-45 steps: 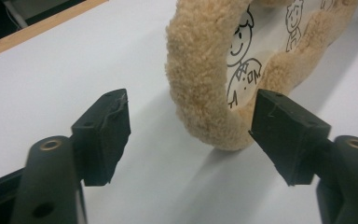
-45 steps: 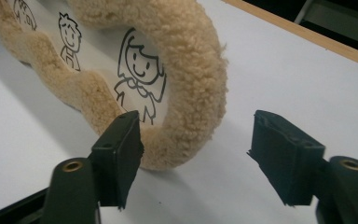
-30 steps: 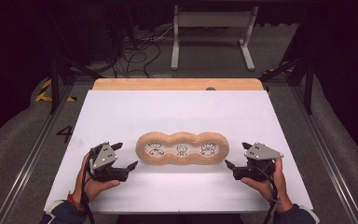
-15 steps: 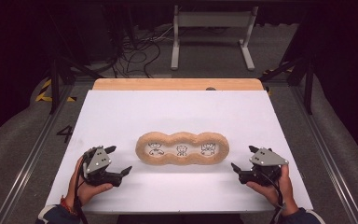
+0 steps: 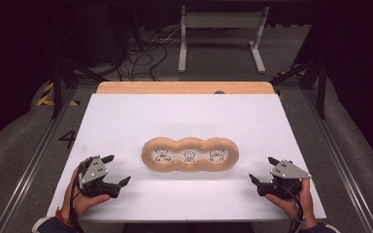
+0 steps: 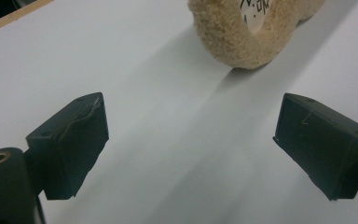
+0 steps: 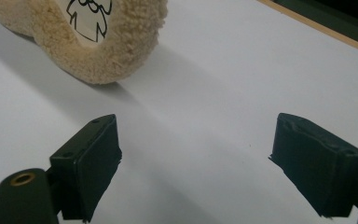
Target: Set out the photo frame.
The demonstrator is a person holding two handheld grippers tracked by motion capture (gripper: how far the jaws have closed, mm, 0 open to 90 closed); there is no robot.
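A tan fuzzy piece (image 5: 189,155) shaped like three joined rings lies flat in the middle of the white table (image 5: 184,116), with a small black line drawing inside each ring. My left gripper (image 5: 117,170) rests low near the front left, open, pointing at the piece's left end (image 6: 233,42). Its jaws have just been opening and nothing is between them (image 6: 191,144). My right gripper (image 5: 262,169) sits at the front right, open and empty (image 7: 196,158). It points at the piece's right end (image 7: 121,56). Both grippers are apart from the piece.
A wooden strip (image 5: 184,87) borders the table's far edge. Beyond it on the dark floor stand a metal frame (image 5: 218,34) and loose cables (image 5: 141,53). Metal rails run along both sides of the table.
Both hands have drawn back toward the near edge and slightly outward, away from the fuzzy piece. The piece has not moved.
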